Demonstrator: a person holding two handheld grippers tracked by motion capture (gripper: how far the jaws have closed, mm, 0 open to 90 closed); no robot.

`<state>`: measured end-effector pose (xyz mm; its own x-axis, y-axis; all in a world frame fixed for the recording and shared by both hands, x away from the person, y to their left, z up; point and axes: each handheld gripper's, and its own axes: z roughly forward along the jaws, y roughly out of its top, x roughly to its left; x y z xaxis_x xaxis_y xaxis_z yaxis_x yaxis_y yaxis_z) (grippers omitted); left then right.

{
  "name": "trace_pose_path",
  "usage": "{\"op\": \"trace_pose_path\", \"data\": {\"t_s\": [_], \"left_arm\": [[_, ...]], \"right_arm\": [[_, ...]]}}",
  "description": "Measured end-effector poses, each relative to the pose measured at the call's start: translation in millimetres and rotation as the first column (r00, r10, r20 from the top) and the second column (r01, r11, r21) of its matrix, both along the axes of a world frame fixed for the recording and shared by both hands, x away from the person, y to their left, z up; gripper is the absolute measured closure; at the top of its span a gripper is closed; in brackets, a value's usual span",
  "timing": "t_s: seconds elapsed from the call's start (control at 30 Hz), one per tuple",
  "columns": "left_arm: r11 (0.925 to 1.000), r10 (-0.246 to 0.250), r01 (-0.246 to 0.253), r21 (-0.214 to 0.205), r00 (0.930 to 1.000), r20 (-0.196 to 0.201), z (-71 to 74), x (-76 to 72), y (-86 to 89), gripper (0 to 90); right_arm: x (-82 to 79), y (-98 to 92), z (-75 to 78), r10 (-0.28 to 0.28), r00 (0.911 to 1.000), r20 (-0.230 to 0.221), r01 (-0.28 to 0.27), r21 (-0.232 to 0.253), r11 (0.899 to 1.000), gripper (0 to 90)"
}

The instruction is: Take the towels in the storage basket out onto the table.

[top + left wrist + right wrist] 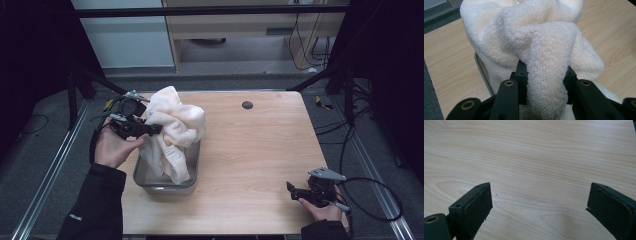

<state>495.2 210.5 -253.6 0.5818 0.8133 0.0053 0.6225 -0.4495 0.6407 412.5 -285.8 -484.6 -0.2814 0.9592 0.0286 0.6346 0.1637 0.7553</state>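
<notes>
A cream terry towel hangs bunched above a grey metal bin on the left half of the wooden table; its lower folds still reach into the bin. My left gripper is shut on a thick fold of the towel, lifted over the bin's left side. The fold fills the gap between the jaws, and the bin's rim shows below. My right gripper rests near the table's front right corner, held by a hand. Its jaws stand wide apart over bare wood with nothing between them.
A small dark round disc sits near the table's far edge. Cables trail off the right side beside the right gripper. Black frame posts and a metal rail flank the table.
</notes>
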Motion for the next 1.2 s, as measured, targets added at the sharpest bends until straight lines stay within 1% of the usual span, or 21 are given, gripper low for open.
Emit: {"op": "trace_pose_path", "data": {"t_s": [0.03,0.2,0.23,0.27,0.3,0.4,0.43,0.47,0.5,0.7,0.73,0.8,0.83,0.9,1.0,1.03,1.07,1.17,1.2], "left_arm": [[1.0000,-0.002,0.002,-0.004,1.0000,0.005,3.8,-1.4,-0.7,67.2],[0.9998,-0.016,0.016,-0.009,0.9998,0.009,10.9,-4.9,-3.2,67.1],[0.9997,-0.024,0.024,0.001,0.9997,0.011,14.5,-7.1,-5.8,67.1],[0.9997,-0.024,0.024,0.001,0.9997,0.011,14.5,-7.1,-5.8,67.1],[0.9993,-0.036,0.036,0.004,0.9992,0.019,19.6,-10.0,-8.5,67.1],[0.9990,-0.044,0.044,-0.002,0.9988,0.020,23.6,-11.5,-9.9,67.1],[0.9985,-0.055,0.055,-0.008,0.9983,0.020,28.1,-13.1,-11.5,67.1],[0.9985,-0.055,0.055,-0.008,0.9983,0.020,28.1,-13.1,-11.5,67.1],[0.9980,-0.063,0.063,-0.004,0.9978,0.023,31.7,-14.8,-13.4,67.1],[0.9964,-0.085,0.085,-0.001,0.9961,0.024,36.3,-17.8,-20.9,67.1],[0.9951,-0.099,0.099,0.001,0.9948,0.023,37.5,-18.4,-25.3,67.1],[0.9944,-0.106,0.105,0.005,0.9942,0.021,38.3,-18.6,-27.4,67.1],[0.9943,-0.107,0.107,0.002,0.9940,0.023,39.0,-18.9,-29.7,67.1],[0.9928,-0.120,0.119,0.008,0.9925,0.026,42.6,-20.0,-36.1,67.1],[0.9919,-0.127,0.127,0.009,0.9915,0.027,44.9,-21.1,-40.1,67.1],[0.9898,-0.142,0.142,0.014,0.9895,0.027,47.7,-22.2,-43.9,67.1],[0.9898,-0.142,0.142,0.014,0.9895,0.027,47.7,-22.2,-43.9,67.1],[0.9863,-0.165,0.165,0.012,0.9858,0.029,50.7,-23.5,-52.9,67.1],[0.9863,-0.165,0.165,0.012,0.9858,0.029,50.7,-23.5,-52.9,67.1]], "right_arm": [[-0.2,0.0,0.2,-0.003,1.0000,-0.001,0.003,0.003,1.000,5.8],[-0.1,0.0,0.2,-0.003,1.0000,-0.001,0.003,0.002,1.000,5.8],[-0.2,0.0,0.4,-0.003,1.0000,-0.003,0.003,0.006,1.000,5.8],[-0.2,0.0,0.4,-0.003,1.0000,-0.003,0.003,0.006,1.000,5.8],[-0.1,0.1,0.2,-0.005,1.0000,-0.003,0.005,0.007,1.000,5.8],[-0.3,-0.6,0.6,-0.005,1.0000,0.001,0.005,0.008,1.000,5.8],[-0.5,-0.8,1.0,-0.007,1.0000,0.000,0.007,0.011,1.000,5.8],[-0.5,-0.8,1.0,-0.007,1.0000,0.000,0.007,0.011,1.000,5.8],[-0.3,-1.2,0.8,-0.009,1.0000,0.003,0.009,0.008,1.000,5.9],[-0.4,-1.9,0.9,-0.009,0.9999,0.004,0.009,0.009,1.000,5.9],[-0.3,-2.3,1.0,-0.010,0.9999,0.005,0.010,0.005,1.000,5.9],[-0.6,-2.6,1.3,-0.015,0.9999,0.000,0.015,0.014,1.000,5.9],[-0.6,-3.1,1.3,-0.015,0.9999,0.001,0.015,0.012,1.000,5.9],[-0.5,-3.7,1.2,-0.014,0.9999,0.004,0.014,0.009,1.000,5.9],[-0.4,-4.1,1.2,-0.013,0.9999,0.006,0.013,0.006,1.000,5.9],[-0.4,-4.5,1.1,-0.012,0.9999,0.009,0.011,0.004,1.000,5.9],[-0.4,-4.5,1.1,-0.012,0.9999,0.009,0.011,0.004,1.000,5.9],[-0.8,-5.0,1.3,-0.016,0.9998,0.009,0.016,0.006,1.000,6.0],[-0.8,-5.3,1.3,-0.016,0.9998,0.010,0.016,0.006,1.000,6.1]]}}
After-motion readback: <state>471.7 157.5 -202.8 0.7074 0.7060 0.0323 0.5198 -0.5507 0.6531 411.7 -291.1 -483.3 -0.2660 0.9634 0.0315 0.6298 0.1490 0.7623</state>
